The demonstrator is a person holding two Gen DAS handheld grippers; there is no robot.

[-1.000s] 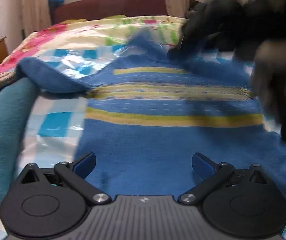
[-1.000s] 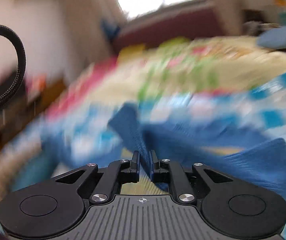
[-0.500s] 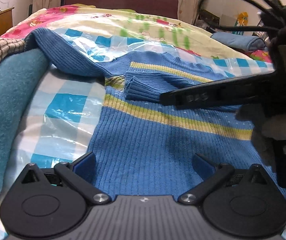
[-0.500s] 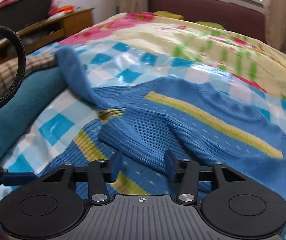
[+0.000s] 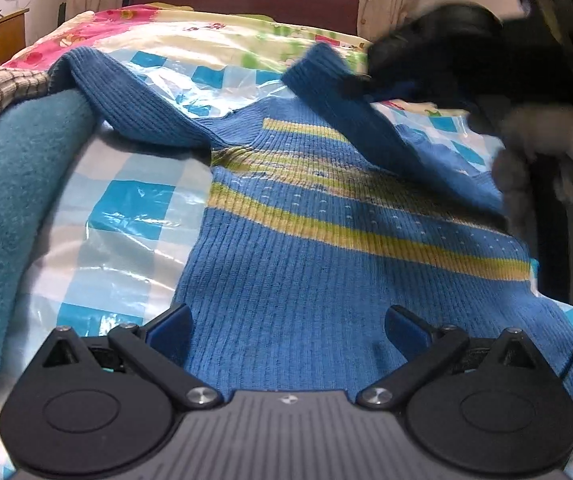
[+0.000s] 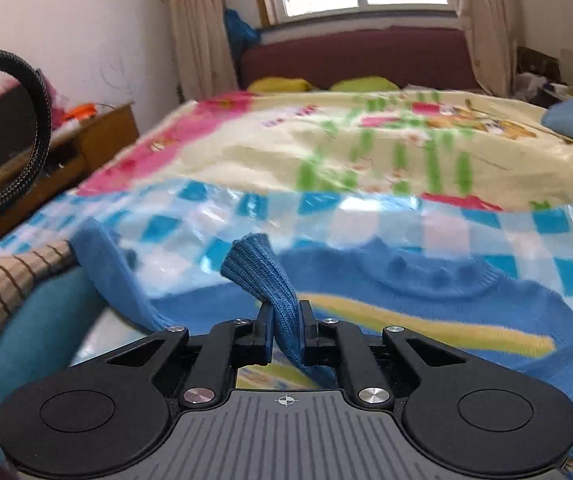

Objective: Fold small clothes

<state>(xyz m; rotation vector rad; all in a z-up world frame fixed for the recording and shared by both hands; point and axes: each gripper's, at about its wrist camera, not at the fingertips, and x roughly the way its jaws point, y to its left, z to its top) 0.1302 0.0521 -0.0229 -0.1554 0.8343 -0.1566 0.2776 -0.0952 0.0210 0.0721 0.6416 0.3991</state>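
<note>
The blue ribbed knit sweater with yellow stripes [image 5: 306, 272] lies flat on the bed [image 6: 386, 152], near its front edge. The right gripper [image 6: 285, 320] is closing its fingers on the sweater's sleeve cuff [image 6: 258, 272]. The left gripper [image 5: 286, 326] is wide open above the hem, holding nothing.

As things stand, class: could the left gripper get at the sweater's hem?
Probably yes. The left gripper hangs open just above the sweater, its hem edge below the fingers, nothing between them; the right gripper is closing on a sleeve farther off.
</note>
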